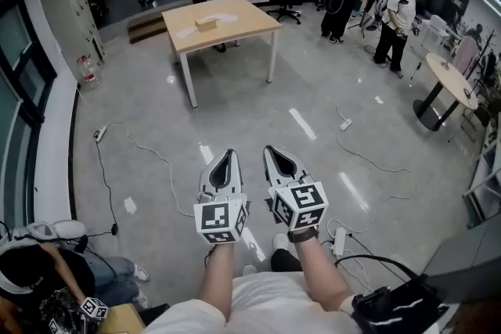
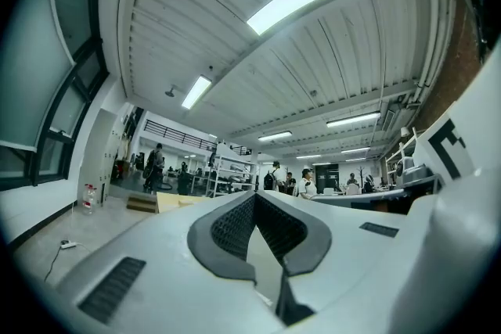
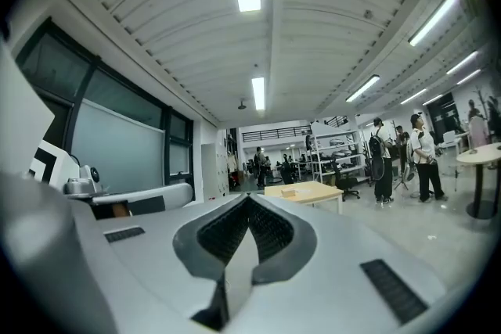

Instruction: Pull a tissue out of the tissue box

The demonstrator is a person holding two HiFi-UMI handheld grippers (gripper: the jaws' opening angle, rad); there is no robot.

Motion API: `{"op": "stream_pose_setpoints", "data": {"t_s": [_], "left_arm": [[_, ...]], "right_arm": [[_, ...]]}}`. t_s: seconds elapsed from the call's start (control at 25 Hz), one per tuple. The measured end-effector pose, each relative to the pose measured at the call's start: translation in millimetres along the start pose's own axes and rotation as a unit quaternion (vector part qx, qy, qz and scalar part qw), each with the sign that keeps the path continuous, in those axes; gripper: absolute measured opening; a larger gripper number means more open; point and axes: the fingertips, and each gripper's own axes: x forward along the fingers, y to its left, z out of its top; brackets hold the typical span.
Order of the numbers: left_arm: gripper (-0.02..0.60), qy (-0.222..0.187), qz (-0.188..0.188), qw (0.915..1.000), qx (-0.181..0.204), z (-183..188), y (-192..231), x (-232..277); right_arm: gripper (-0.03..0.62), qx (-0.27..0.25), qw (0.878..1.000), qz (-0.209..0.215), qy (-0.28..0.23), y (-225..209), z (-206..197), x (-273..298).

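A small tan tissue box sits on a light wooden table far ahead across the grey floor. A white sheet lies on the table beside it. The box also shows small in the right gripper view on that table. My left gripper and right gripper are held side by side in front of my body, well short of the table. Both point level toward it. Both are shut with nothing between the jaws, as the left gripper view and the right gripper view also show.
Cables and a power strip lie on the floor between me and the table. Several people stand at the back right near a round table. An office chair and shelves stand behind the wooden table. A person sits at lower left.
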Motion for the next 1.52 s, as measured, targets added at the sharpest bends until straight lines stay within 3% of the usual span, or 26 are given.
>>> {"op": "stream_pose_setpoints", "data": {"t_s": [0.2,0.52,0.76,0.96,1.08,1.16,1.32,1.52], "left_arm": [[0.002,0.017,0.013,0.9998,0.003,-12,17,28],[0.002,-0.003,0.038,0.9981,0.049,19,28,110],[0.002,-0.015,-0.005,0.9990,0.041,15,-12,201],[0.002,-0.009,-0.041,0.9985,0.037,-6,-51,261],[0.002,0.000,-0.055,0.9985,0.000,-22,-61,285],[0.002,0.004,-0.062,0.9979,-0.017,-26,-64,298],[0.002,0.014,-0.065,0.9977,0.011,-31,-57,327],[0.002,0.024,-0.062,0.9978,0.001,-42,-24,382]], "right_arm": [[0.000,0.010,1.000,0.004,0.011,-16,-10,31],[0.000,0.005,0.999,0.041,-0.034,-61,36,100],[0.000,0.000,0.998,0.023,-0.061,-142,66,129],[0.000,0.009,0.998,-0.016,-0.064,-215,61,132],[0.000,0.013,0.998,-0.040,-0.055,-249,48,134],[-0.002,0.018,0.997,-0.053,-0.043,-268,37,139],[0.000,0.039,0.996,-0.068,-0.034,-293,31,162],[0.000,0.025,0.998,-0.059,-0.019,-300,32,219]]}}
